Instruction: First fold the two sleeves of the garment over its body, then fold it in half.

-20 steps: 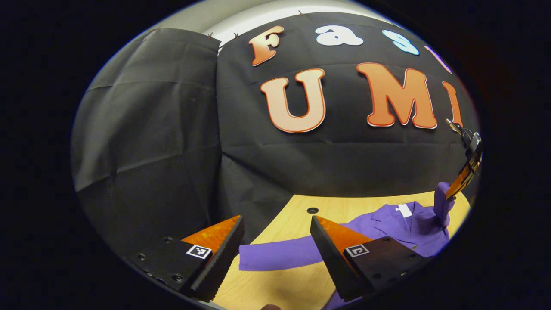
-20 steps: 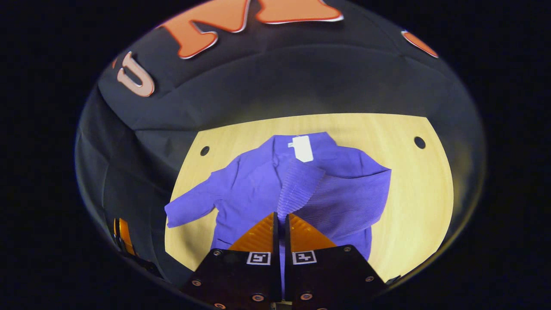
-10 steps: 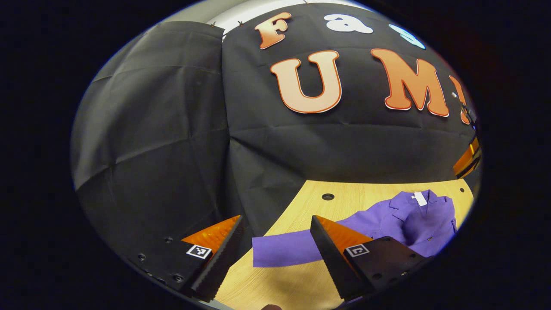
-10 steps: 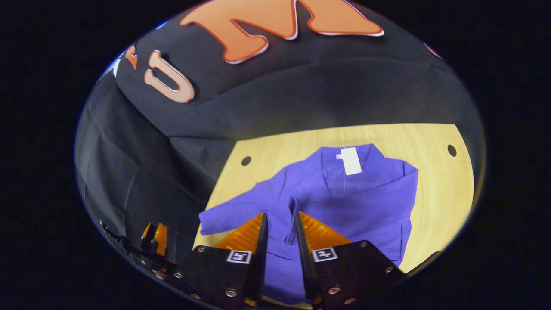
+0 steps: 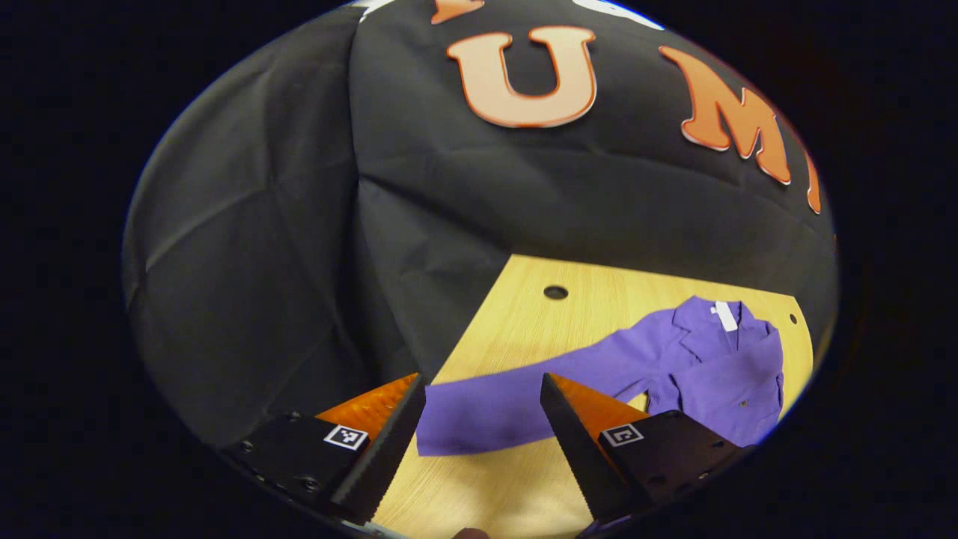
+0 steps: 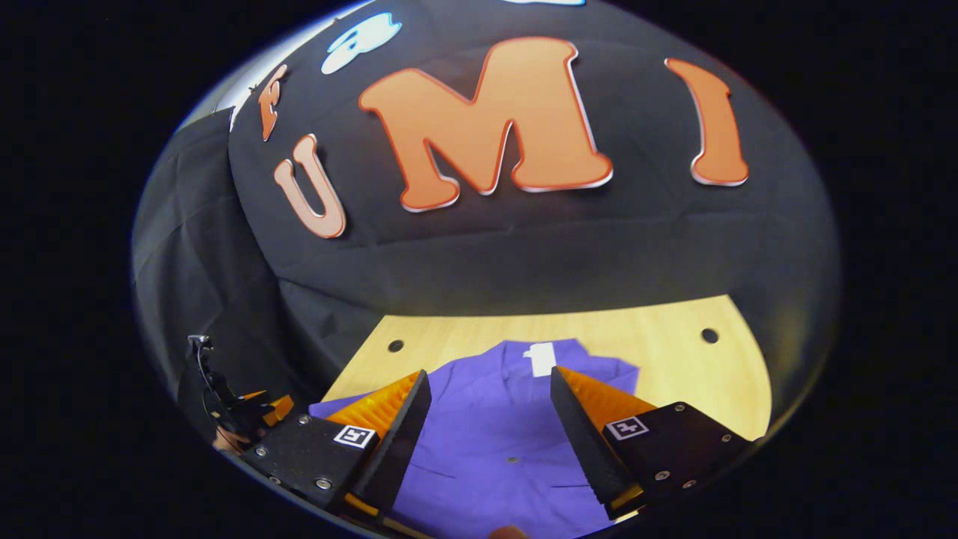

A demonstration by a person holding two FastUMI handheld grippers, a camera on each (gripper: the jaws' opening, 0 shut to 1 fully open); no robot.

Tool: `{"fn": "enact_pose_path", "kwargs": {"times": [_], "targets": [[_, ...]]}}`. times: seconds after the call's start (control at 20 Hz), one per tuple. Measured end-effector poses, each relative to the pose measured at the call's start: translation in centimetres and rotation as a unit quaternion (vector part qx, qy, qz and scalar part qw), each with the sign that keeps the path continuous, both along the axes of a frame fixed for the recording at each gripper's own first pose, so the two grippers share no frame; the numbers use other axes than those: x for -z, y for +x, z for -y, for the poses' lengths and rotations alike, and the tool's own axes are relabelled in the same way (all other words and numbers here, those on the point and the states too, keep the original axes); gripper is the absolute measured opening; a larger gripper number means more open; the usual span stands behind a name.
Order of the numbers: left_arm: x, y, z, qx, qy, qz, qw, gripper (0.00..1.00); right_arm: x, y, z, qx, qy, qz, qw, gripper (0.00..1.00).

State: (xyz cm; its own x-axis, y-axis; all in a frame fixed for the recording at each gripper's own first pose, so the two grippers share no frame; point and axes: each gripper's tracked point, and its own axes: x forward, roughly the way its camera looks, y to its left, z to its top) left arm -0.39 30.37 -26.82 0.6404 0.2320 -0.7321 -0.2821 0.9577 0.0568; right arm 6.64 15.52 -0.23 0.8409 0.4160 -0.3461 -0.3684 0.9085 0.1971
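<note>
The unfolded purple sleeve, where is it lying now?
In the left gripper view, the long purple sleeve lies flat on the wooden table, stretched between the open left hand-held gripper fingers.

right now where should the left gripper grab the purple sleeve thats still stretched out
At the cuff end of the outstretched sleeve, coming down from above with the open left gripper. The sleeve lies flat on the table, and its free end sits between the fingers, away from the garment's body.

Left gripper [image 5: 483, 389] agape; right gripper [image 6: 490, 385] agape (both empty, raised)
</note>
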Motion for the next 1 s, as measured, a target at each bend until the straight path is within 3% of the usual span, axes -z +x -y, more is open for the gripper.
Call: {"fn": "enact_pose_path", "kwargs": {"times": [0.3,0.4,0.45,0.5,0.6,0.8,1.0], "targets": [[6.2,-0.9,-1.0,-0.008,-0.067,-0.138,0.988,0.99,-2.8,-2.4,4.7,0.063,0.018,0.05,0.997,0.96],[7.5,-0.9,-1.3,-0.014,-0.086,-0.171,0.981,0.99,-3.2,-3.2,5.8,0.081,0.016,0.066,0.994,1.0],[8.4,-1.0,-1.6,-0.017,-0.099,-0.188,0.977,0.99,-3.1,-3.8,6.2,0.088,0.012,0.069,0.994,0.95],[9.3,-1.2,-1.7,-0.02,-0.115,-0.206,0.972,0.99,-2.9,-4.3,6.6,0.096,0.007,0.072,0.993,1.0],[11.3,-2.0,-2.1,-0.029,-0.135,-0.241,0.961,1.0,-2.4,-5.4,7.3,0.107,-0.004,0.077,0.991,0.95],[13.9,-4.0,-3.4,-0.042,-0.155,-0.29,0.944,1.0,-0.5,-7.0,7.7,0.119,-0.025,0.068,0.99,0.95],[16.2,-4.9,-4.2,-0.054,-0.17,-0.311,0.933,0.99,0.5,-7.2,7.7,0.124,-0.036,0.053,0.99,0.95]]}}
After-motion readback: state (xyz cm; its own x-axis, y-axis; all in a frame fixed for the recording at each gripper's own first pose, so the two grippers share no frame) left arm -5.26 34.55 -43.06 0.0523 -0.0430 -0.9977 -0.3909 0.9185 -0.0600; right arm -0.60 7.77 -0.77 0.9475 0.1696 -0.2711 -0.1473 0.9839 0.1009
